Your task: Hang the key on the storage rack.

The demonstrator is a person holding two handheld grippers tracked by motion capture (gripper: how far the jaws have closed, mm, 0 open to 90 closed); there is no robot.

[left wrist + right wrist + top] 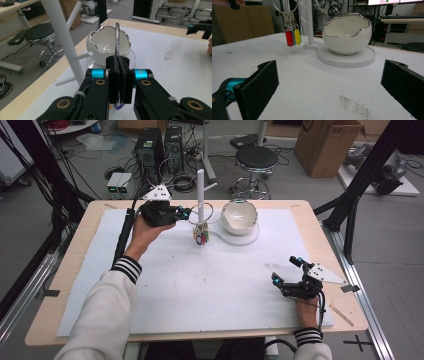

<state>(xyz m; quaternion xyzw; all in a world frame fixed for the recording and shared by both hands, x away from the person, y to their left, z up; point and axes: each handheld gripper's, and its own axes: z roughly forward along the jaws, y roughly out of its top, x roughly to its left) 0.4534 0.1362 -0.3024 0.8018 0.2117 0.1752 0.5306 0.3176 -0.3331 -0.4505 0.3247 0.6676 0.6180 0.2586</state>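
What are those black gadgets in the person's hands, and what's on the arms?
Each is a black two-jaw gripper with blue accents, brass-coloured pivot pins, a grey three-cornered plate on top and a trailing black cable: left gripper, right gripper. The sleeves are white with black-striped cuffs.

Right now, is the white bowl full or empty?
Empty. The white bowl sits upright on its stand, and the left gripper view shows only its bare, shiny inside.

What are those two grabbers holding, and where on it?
The left gripper pinches the large silver metal key ring by its wire loop, coloured tags dangling. The right gripper holds nothing.
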